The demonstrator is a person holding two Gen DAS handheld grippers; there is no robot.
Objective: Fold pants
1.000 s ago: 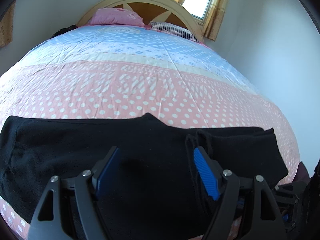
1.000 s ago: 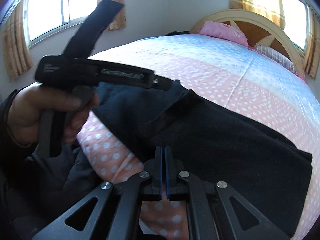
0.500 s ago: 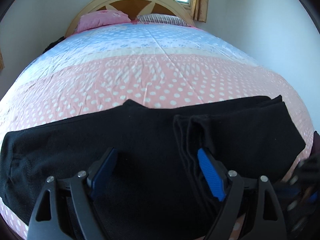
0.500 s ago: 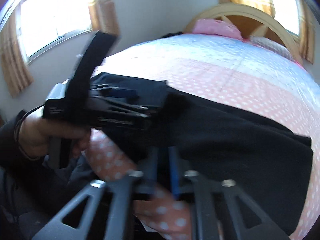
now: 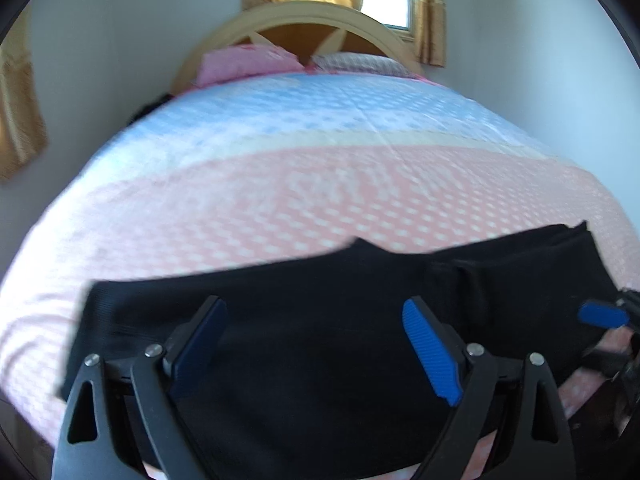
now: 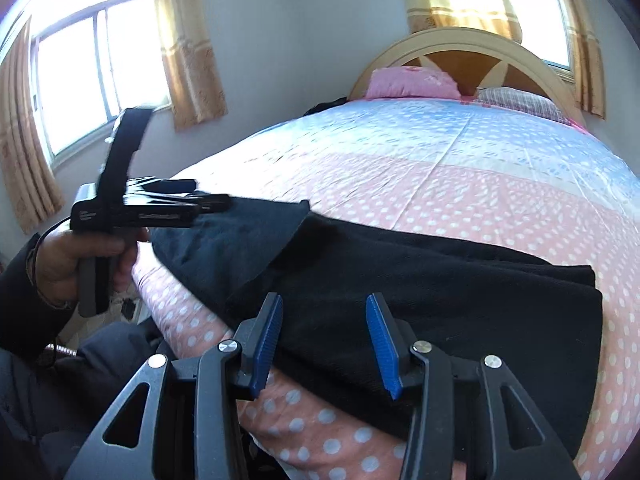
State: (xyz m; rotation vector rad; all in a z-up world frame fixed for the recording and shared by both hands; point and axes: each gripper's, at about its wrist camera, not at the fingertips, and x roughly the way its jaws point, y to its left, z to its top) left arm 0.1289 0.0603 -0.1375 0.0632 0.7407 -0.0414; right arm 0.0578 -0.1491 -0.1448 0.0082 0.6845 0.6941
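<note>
Black pants (image 5: 280, 276) lie folded lengthwise across the near edge of the bed (image 5: 320, 200), with one doubled end at the right (image 6: 520, 292). My left gripper (image 5: 316, 308) hovers over the left half of the pants. Its jaws are opening and its blue pads press on nothing. In the right wrist view a hand (image 6: 80, 256) holds that left gripper (image 6: 212, 202) at the pants' left end. My right gripper (image 6: 324, 304) stands open above the near edge of the pants, with cloth below its jaws but not pinched. One of its pads (image 5: 602, 315) shows at the right.
A pink pillow (image 6: 412, 82) and a striped pillow (image 6: 520, 100) lie against the arched headboard (image 6: 472, 46). Windows with yellow curtains (image 6: 188, 44) stand on the left wall. A dark item (image 6: 324, 106) sits at the bed's far left. The person's dark clothing (image 6: 60, 400) is below the left.
The right gripper went from shut to open. The left jaws spread wider and the left gripper tilted up, so more of the headboard and wall shows.
</note>
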